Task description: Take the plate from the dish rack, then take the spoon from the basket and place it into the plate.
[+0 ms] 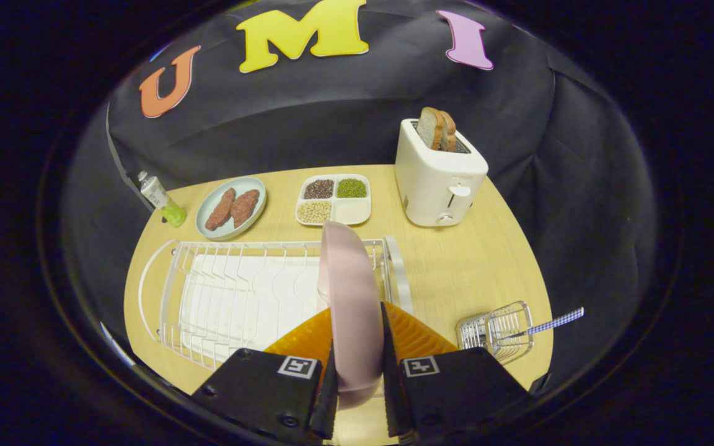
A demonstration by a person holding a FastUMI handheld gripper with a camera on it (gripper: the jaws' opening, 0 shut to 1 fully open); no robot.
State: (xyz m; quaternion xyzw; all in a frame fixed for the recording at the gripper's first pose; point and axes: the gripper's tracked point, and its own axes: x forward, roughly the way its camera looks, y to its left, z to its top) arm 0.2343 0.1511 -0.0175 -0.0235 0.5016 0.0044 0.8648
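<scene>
The pale pink plate (pixel 348 291) stands on edge, its rim running straight away from the gripper (pixel 357 371), whose fingers pinch it from both sides, above the dish rack's (pixel 233 291) right end.

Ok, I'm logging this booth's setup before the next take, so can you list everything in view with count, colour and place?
Plate: one, pink, on edge between the fingers, over the rack's right end.
Dish rack: one, white wire on a white tray, just ahead of the fingers.
Basket: one, silver wire, right of the rack.
Spoon: one, blue-and-white checked handle, sticking out of the basket.
Round plate: one, pale blue-grey, two reddish-brown pieces on it, beyond the rack.
Divided tray: one, white, four compartments of grains and beans, beside the round plate.
Toaster: one, white, two bread slices in it, far right.
Bottle: one, greenish, at the table's far left edge.
Table: one, light wood.
Gripper: one, both fingers pressed on the pink plate.
</scene>
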